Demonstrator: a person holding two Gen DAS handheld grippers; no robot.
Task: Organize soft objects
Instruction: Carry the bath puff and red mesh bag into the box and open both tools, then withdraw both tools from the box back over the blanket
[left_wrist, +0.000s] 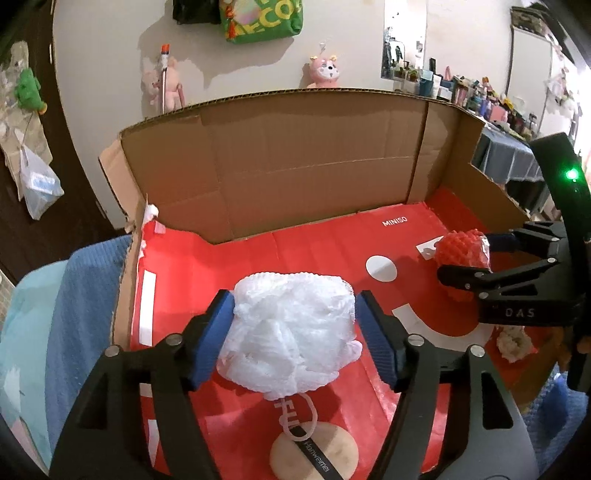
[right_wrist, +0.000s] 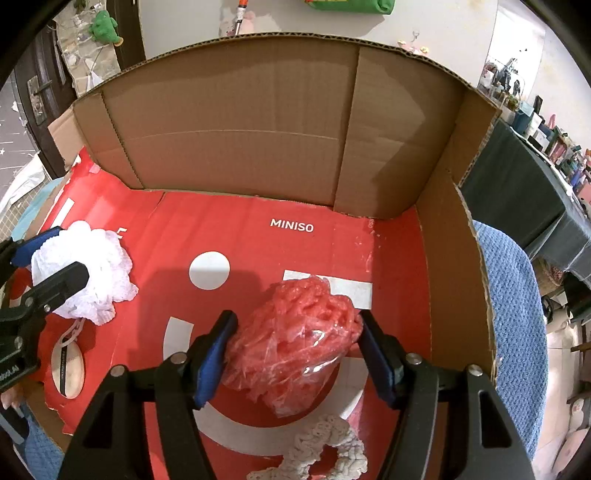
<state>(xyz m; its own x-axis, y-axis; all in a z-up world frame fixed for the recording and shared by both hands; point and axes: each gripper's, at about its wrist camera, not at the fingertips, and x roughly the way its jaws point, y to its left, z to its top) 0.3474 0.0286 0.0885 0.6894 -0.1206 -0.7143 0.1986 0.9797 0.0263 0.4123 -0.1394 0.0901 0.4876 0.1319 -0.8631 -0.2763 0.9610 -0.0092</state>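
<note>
Black left gripper (left_wrist: 295, 332) straddles the white mesh bath pouf (left_wrist: 291, 332), pads touching; right gripper (right_wrist: 297, 350) likewise brackets the wrapped red pouf (right_wrist: 291, 347) at 3 o'clock. Release step; next, lift clear.

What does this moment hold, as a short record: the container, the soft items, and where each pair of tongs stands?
container: open cardboard box with a red printed floor
left tongs: either side of the white mesh puff; pads touch it, pressing unclear
right tongs: either side of the red mesh puff, which is in clear wrap; pads touch it, pressing unclear
loose items: cream knitted loop near the red puff; beige oval tag by the white puff
</note>
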